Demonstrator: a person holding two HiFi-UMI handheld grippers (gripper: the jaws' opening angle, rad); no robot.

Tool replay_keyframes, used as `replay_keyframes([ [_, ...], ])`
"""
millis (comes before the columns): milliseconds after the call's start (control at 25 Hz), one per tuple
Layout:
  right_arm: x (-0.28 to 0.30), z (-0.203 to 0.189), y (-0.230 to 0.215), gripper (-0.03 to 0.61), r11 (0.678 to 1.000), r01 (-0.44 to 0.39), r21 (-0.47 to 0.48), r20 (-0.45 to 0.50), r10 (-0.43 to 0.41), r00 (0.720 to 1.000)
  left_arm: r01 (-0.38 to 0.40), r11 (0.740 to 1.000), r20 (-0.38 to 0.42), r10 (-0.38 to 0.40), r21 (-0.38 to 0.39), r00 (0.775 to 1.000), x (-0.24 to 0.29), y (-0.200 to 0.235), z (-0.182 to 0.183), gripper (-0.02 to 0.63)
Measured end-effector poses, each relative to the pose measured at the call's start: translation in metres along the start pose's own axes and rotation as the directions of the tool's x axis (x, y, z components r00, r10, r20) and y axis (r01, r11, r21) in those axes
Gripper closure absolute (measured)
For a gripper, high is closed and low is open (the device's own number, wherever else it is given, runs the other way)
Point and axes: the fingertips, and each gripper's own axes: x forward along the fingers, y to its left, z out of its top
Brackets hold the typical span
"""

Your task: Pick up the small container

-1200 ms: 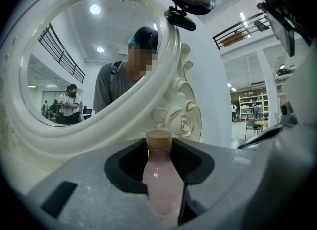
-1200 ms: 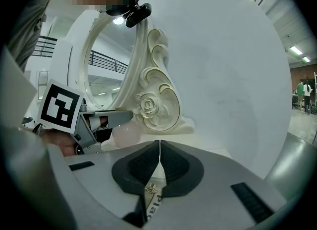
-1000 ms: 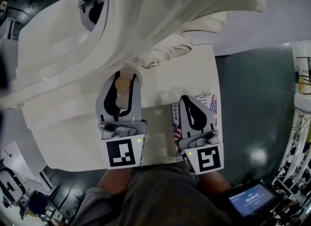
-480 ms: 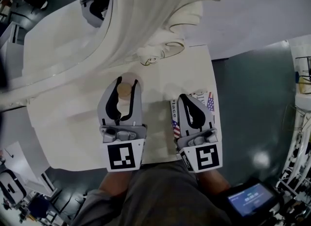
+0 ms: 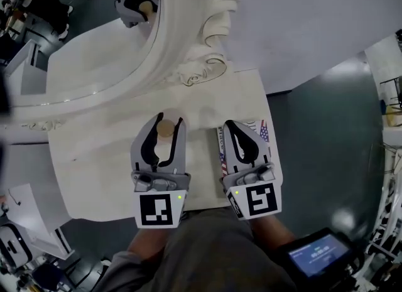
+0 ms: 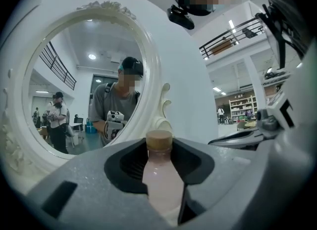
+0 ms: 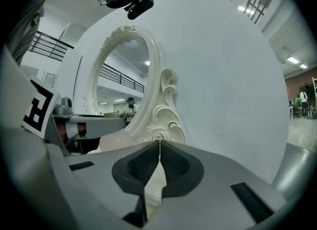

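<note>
Left gripper (image 5: 166, 122) (image 6: 159, 161): jaws part-way closed, both pads pressed against the small container.
Small container (image 5: 165, 129) (image 6: 158, 174): a slim bottle of pale pink contents with a tan cap, upright between the left jaws, cap standing above them; whether its base touches the table cannot be told.
Right gripper (image 5: 237, 124) (image 7: 159, 146): jaws brought together, tips meeting, nothing between them.
Under the right gripper: a flat printed sheet (image 5: 264, 131) with stars and stripes, lying at the table's right edge.
Table (image 5: 94, 159): white top, both grippers over its near side, side by side.
Mirror (image 5: 88, 52) (image 6: 84, 75) (image 7: 126, 90): oval, in a white carved frame, standing just beyond the container; its glass reflects a gripper and the person.
Wall (image 7: 223, 75): plain white, behind the mirror.
</note>
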Motion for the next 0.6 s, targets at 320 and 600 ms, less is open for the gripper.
replay_keyframes([
  [320, -0.012, 0.044, 0.009, 0.563, 0.998, 0.014, -0.055, 0.095, -0.009, 0.995, 0.013, 1.0, 0.055, -0.014, 0.019, 0.998, -0.033, -0.01, 0.039, 0.468],
  [600, -0.028, 0.07, 0.006, 0.563, 0.996, 0.03, -0.085, 0.137, -0.018, 0.99, 0.02, 0.998, 0.083, -0.024, 0.051, 0.996, -0.054, -0.023, 0.063, 0.468],
])
